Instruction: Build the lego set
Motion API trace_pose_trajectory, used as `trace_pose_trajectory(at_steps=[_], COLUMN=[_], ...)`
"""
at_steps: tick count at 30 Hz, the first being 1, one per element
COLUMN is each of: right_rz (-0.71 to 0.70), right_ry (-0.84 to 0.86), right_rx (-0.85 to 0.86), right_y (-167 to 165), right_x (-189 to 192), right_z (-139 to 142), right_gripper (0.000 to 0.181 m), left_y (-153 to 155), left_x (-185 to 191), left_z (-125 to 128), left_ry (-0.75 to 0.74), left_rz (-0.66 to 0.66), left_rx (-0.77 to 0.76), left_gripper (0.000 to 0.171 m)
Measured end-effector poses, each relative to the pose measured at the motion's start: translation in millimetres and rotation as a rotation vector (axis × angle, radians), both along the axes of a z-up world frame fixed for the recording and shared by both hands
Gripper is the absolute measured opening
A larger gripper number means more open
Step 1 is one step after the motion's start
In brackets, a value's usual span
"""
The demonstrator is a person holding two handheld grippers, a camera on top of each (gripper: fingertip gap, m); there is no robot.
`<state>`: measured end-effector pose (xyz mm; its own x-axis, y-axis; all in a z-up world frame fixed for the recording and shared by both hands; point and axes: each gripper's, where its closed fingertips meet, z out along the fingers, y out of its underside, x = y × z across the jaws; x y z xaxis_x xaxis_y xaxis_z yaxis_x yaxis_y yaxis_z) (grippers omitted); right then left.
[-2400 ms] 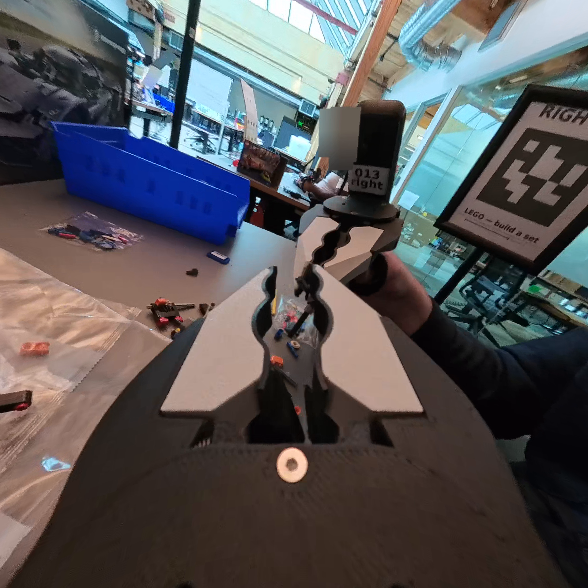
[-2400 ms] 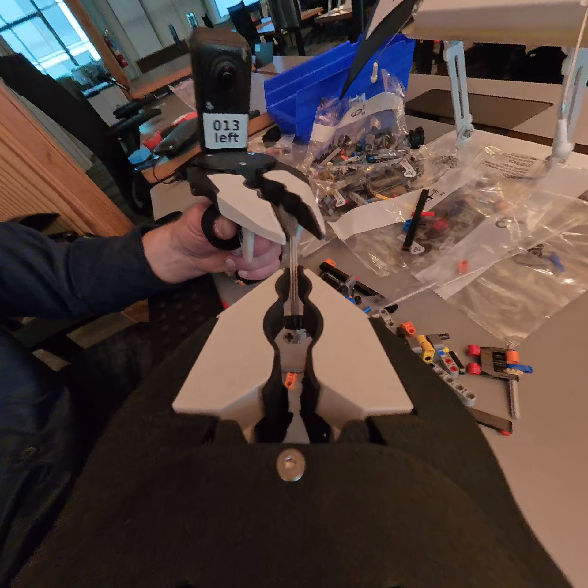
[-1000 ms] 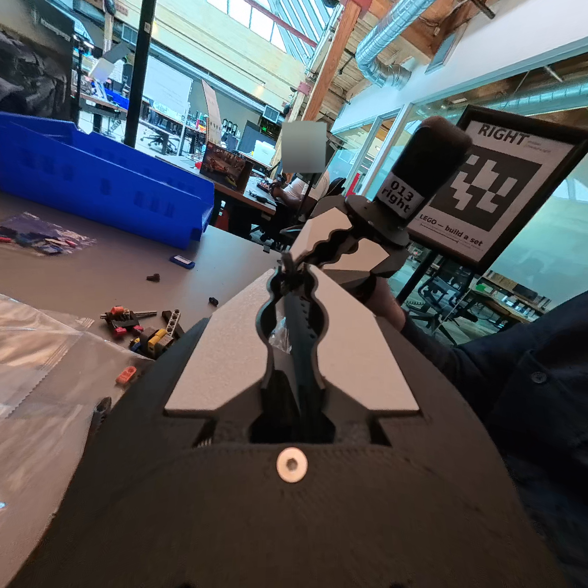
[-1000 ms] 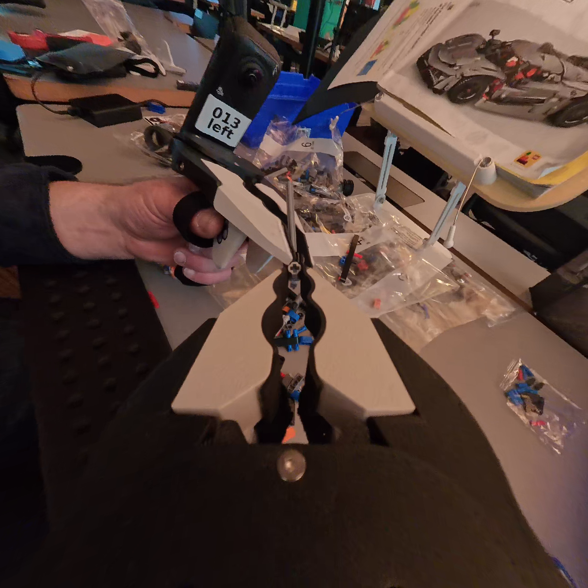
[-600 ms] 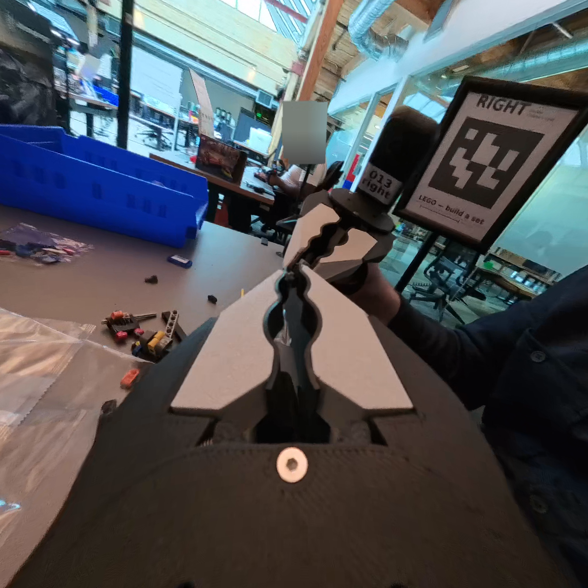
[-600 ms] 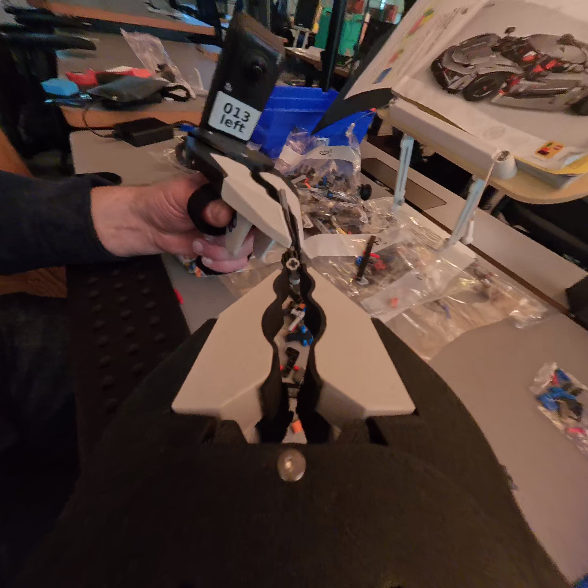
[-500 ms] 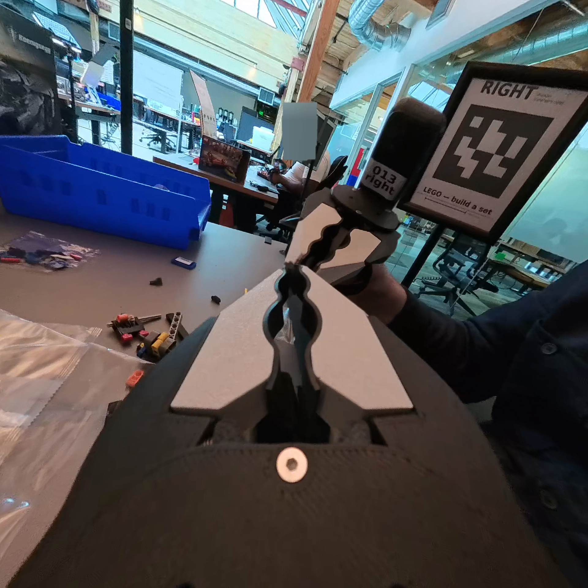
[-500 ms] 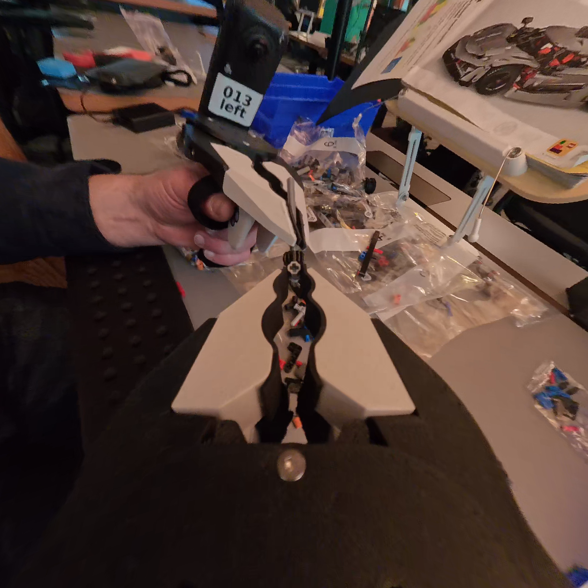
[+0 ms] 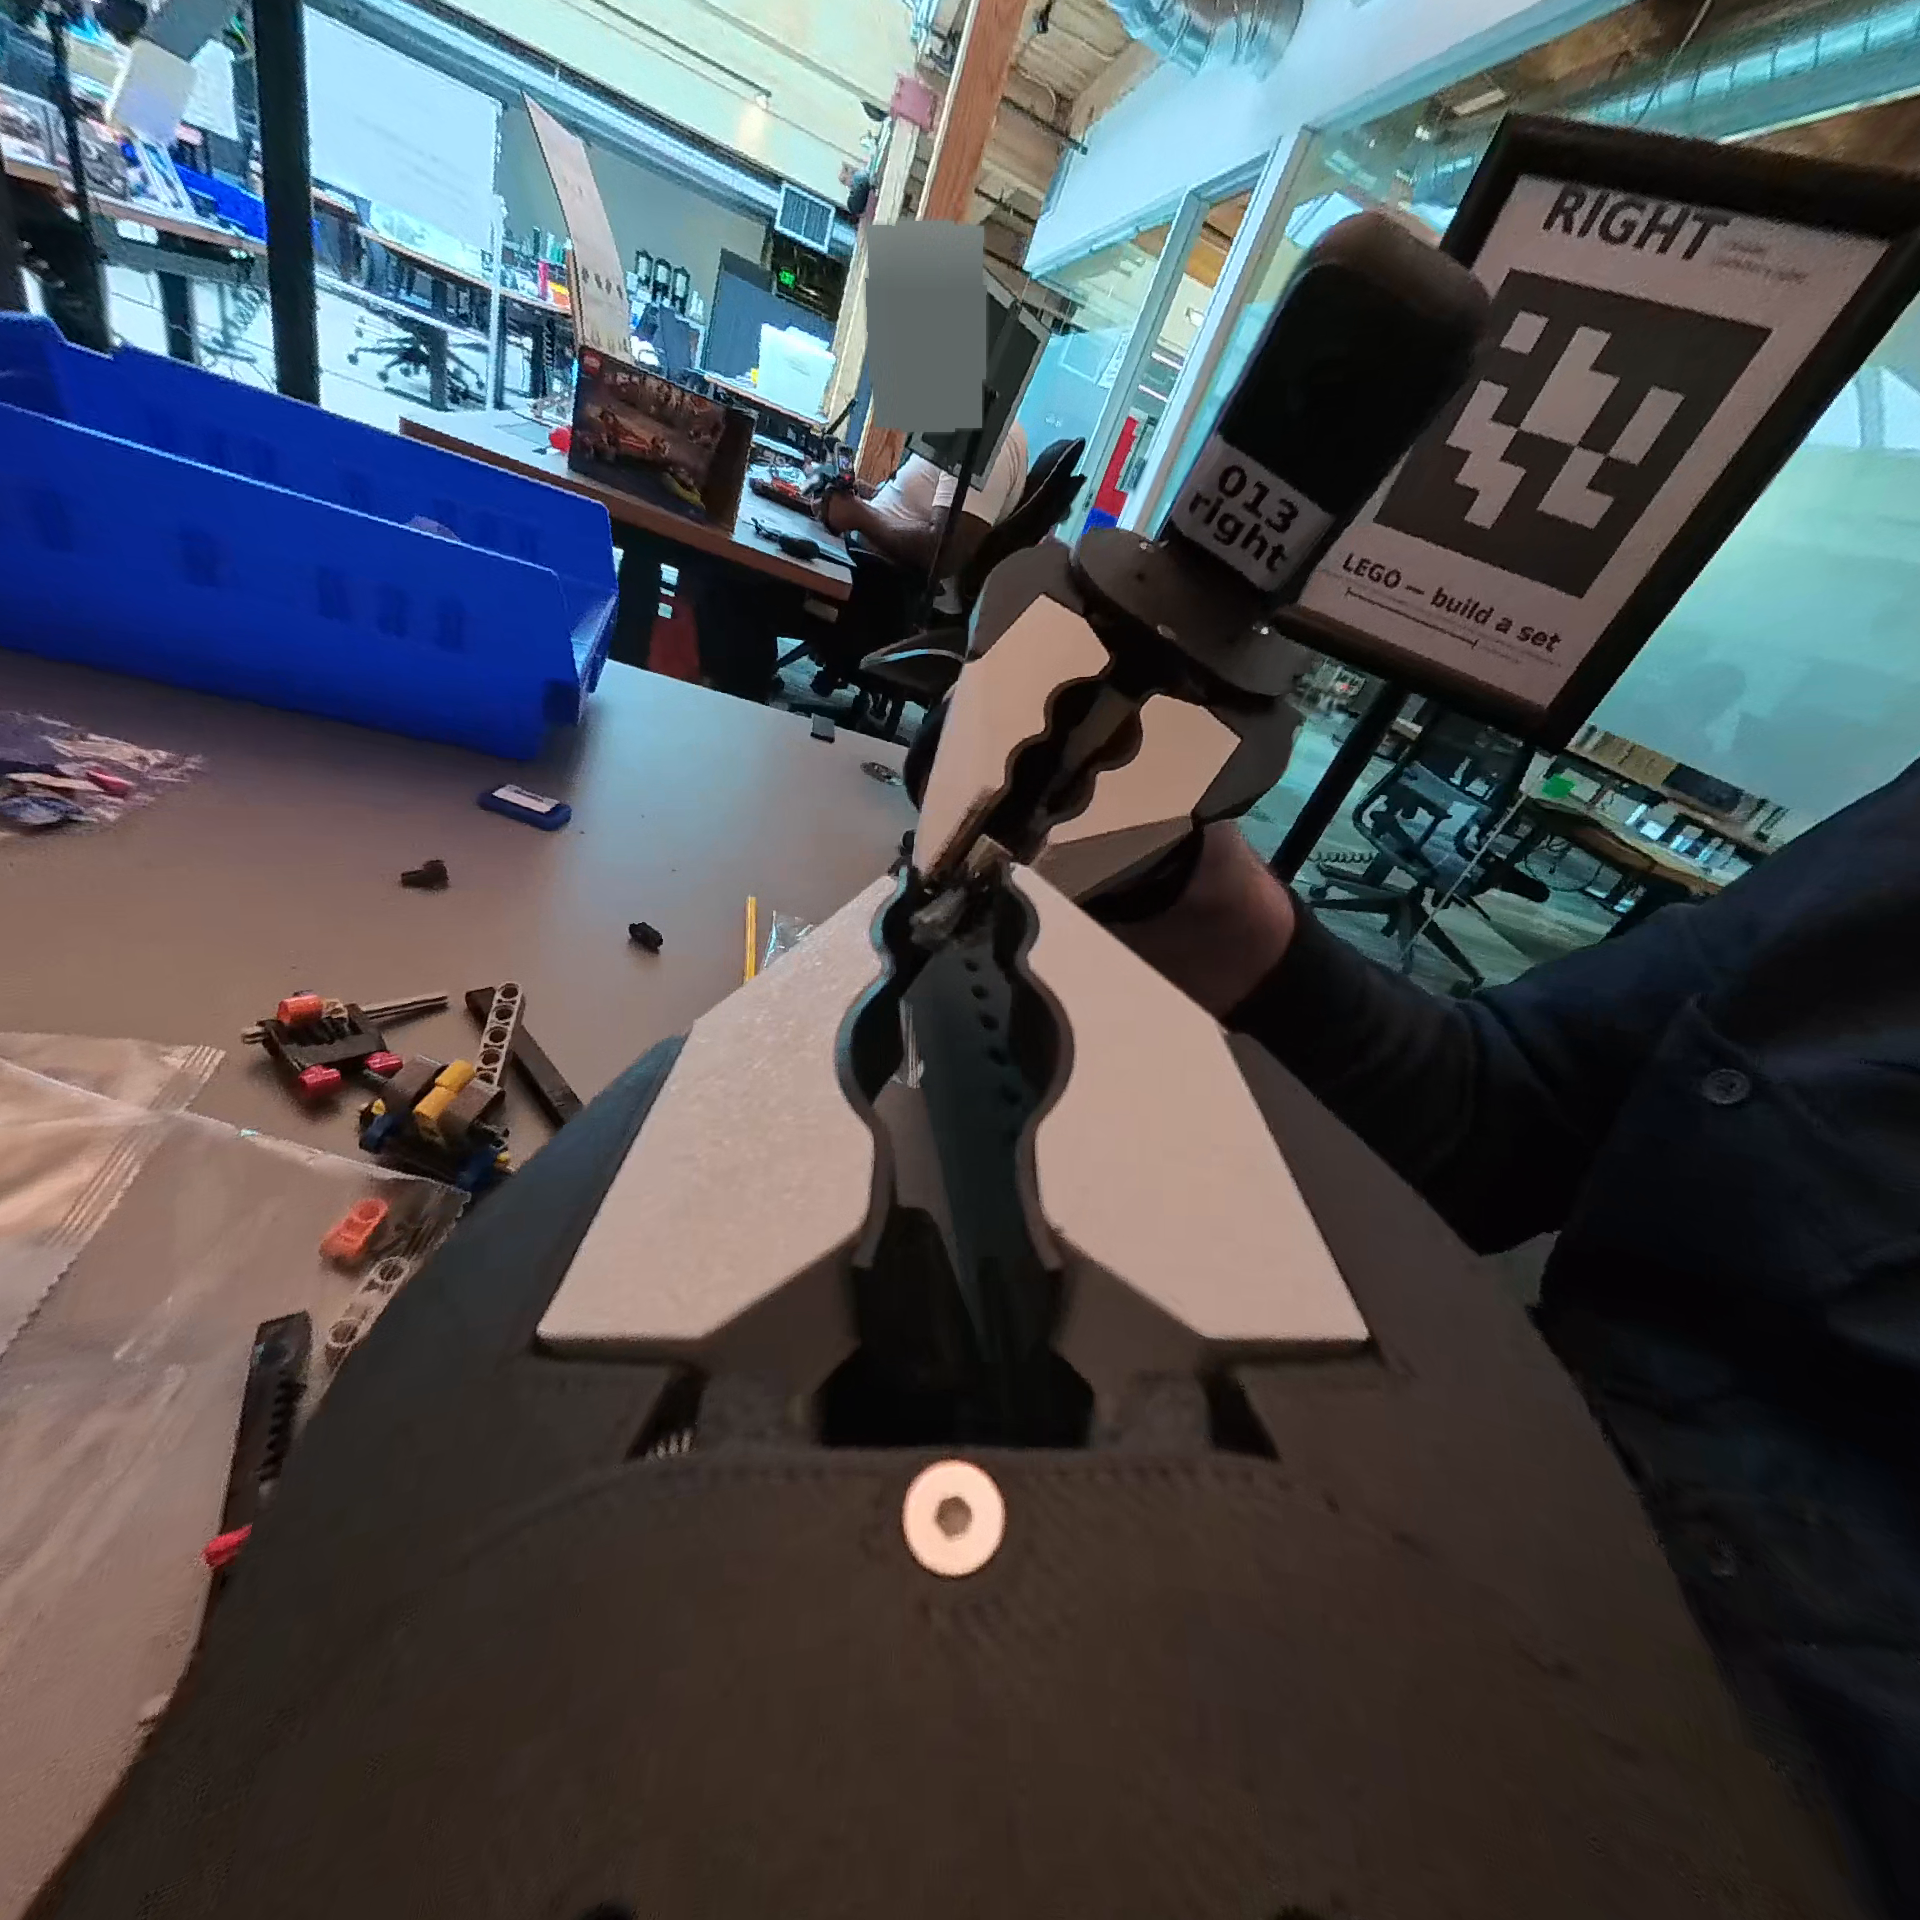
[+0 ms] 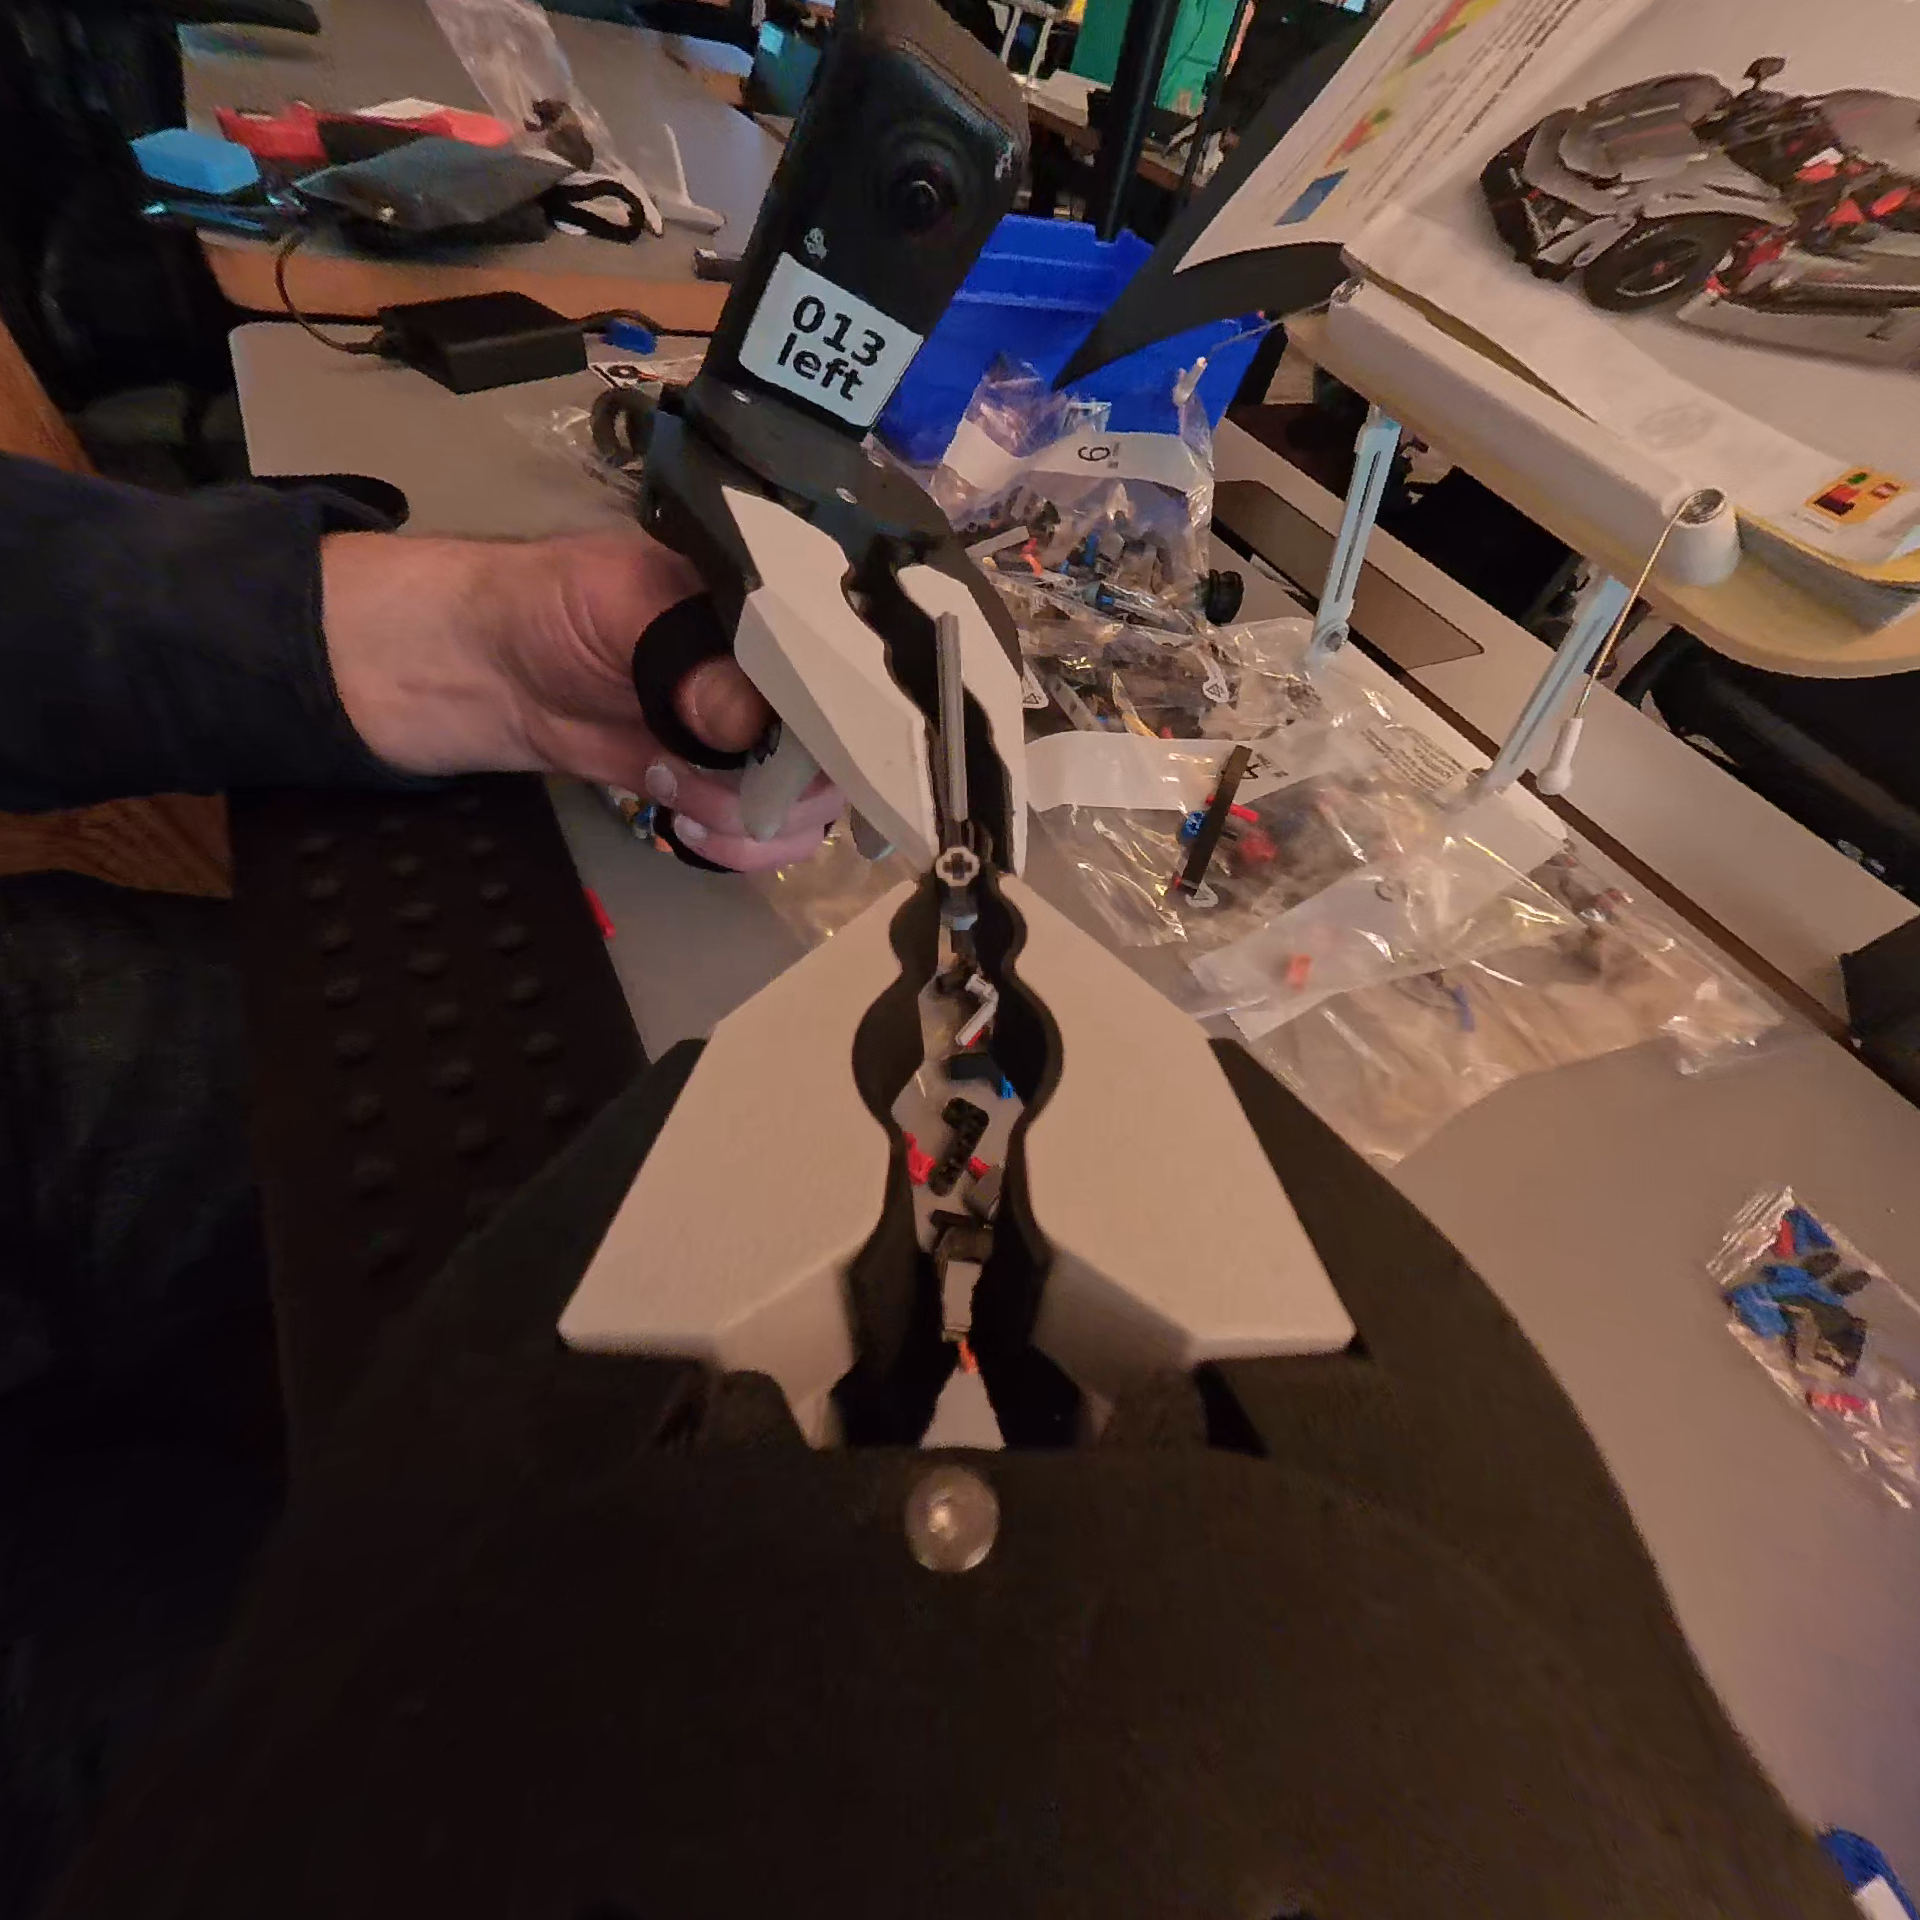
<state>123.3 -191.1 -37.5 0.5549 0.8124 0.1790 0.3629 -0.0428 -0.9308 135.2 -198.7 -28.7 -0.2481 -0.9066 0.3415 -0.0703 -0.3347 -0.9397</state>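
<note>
Lego axle (image 10: 951, 717), a thin dark grey rod with a cross-shaped end, is pinched lengthwise in the narrowed left gripper (image 10: 971, 831), held in the air above the surface (image 9: 675, 790). At its 6 o'clock end the right gripper (image 10: 956, 904) clamps a small dark connector (image 10: 958, 868) meeting the axle tip. Both parts look light, stiff and slippery plastic; I judge a grip near the joining end best, so the rod cannot pivot. Loose bricks (image 9: 416, 1081) lie toward 9 o'clock in the left wrist view.
</note>
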Motion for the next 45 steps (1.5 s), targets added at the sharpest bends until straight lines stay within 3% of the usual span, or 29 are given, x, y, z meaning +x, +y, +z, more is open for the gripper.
trace_pose_trajectory(at_steps=[15, 19, 21, 24, 30, 33, 39, 42, 45], right_rz=[0.156, 0.081, 0.055, -0.010, 0.002, 0.022, 0.066, 0.093, 0.106], right_ry=[0.188, 0.239, 0.189, 0.113, 0.140, 0.132, 0.123, 0.081, 0.022], right_rx=[-0.225, -0.226, -0.219, -0.231, -0.252, -0.272, -0.308, -0.303, -0.289], right_y=[-22.1, -22.4, -27.2, -23.4, -25.1, -22.4, -19.7, -21.5, -22.5], right_x=[9.2, 50.4, 61.0, 76.5, 80.5, 72.8, 60.4, 51.9, 42.7], right_z=[-11.4, -9.7, -13.4, -29.4, -38.1, -45.3, -50.6, -53.3, -56.1], right_gripper=[0.005, 0.005, 0.005, 0.005, 0.005, 0.005, 0.004, 0.004, 0.005], left_y=[-17.7, 18.3, 26.5, 16.5, 22.2, 24.0, 11.9, -0.9, -4.7], left_x=[6.3, -20.1, -26.4, -11.9, 11.8, 17.3, 21.3, 23.9, 25.6], left_z=[-11.6, 12.1, 11.7, -9.0, -68.7, -83.0, -61.2, -54.1, -66.4], left_ry=[0.084, -0.022, -0.011, 0.095, 0.393, 0.460, 0.331, 0.283, 0.343], left_rz=[-0.001, 0.130, 0.157, 0.090, 0.161, 0.161, 0.130, 0.093, 0.076], left_rx=[0.218, 0.138, 0.144, 0.146, 0.368, 0.380, 0.407, 0.484, 0.551], left_gripper=[0.011, 0.011, 0.011, 0.011, 0.012, 0.027, 0.043, 0.035, 0.017])
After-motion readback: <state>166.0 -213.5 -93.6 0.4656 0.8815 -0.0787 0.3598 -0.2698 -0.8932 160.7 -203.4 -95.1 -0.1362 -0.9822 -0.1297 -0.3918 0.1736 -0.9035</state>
